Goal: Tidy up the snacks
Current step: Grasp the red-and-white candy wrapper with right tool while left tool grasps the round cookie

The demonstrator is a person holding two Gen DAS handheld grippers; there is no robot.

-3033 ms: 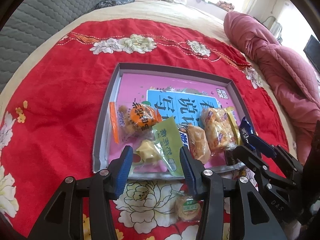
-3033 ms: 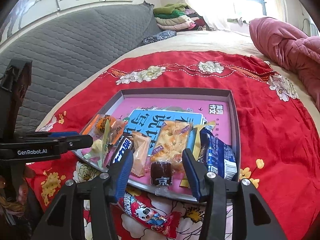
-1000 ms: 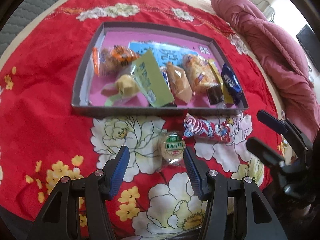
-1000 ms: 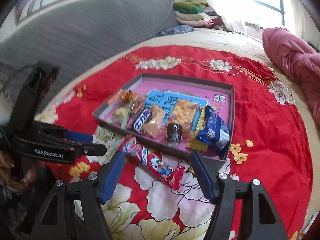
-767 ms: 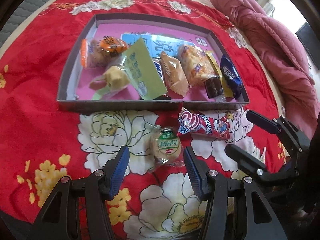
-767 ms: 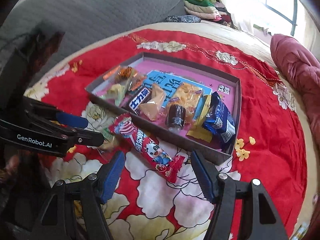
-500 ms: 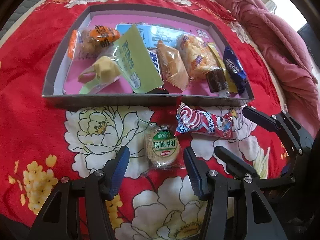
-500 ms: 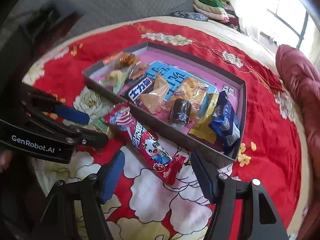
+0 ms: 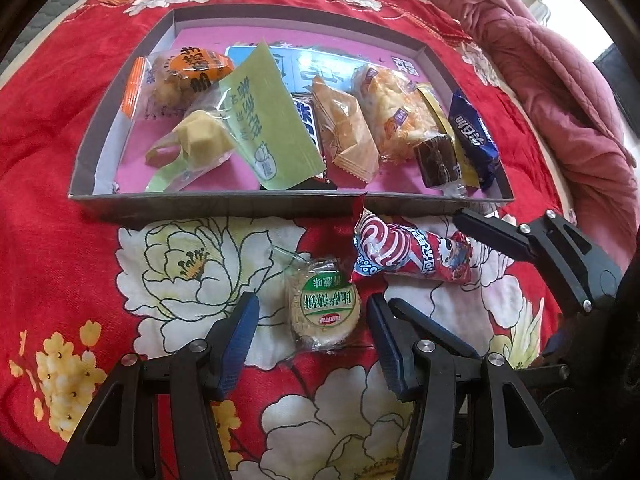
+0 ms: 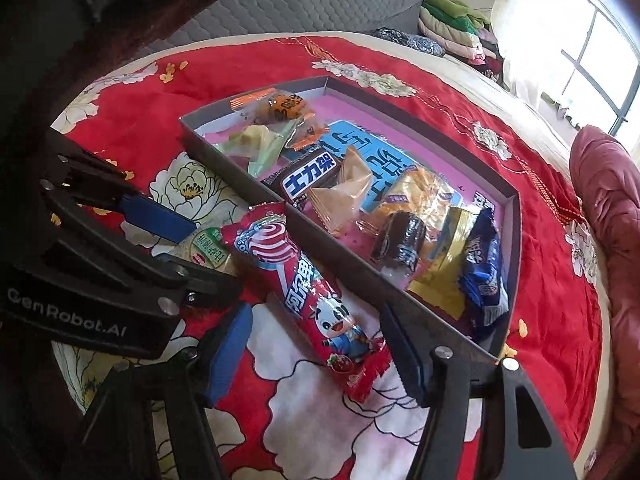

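With the left gripper (image 9: 312, 334) gaping around the round green-labelled clear-wrapped biscuit (image 9: 325, 309) and the right gripper (image 10: 316, 354), jaws just narrowing but not gripping, straddling the long red crinkly candy packet (image 10: 306, 280) (they overlap), lifting either may drag the other.

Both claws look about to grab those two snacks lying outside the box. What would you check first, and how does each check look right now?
1. Round green-label biscuit sits between the left gripper pads: ok.
2. Left pads not yet pressing the biscuit, gaps on both sides: ok.
3. Long red snack bar lies between the right gripper pads: ok. Its jaws have just been closing but do not touch the wrapper.
4. The two grippers are clear of each other: not ok, they sit very close, perhaps touching.
5. Free space in the tray: ok, bare pink floor at the back.
6. Red bar is clear of the tray wall: cannot tell, its end lies right against it.
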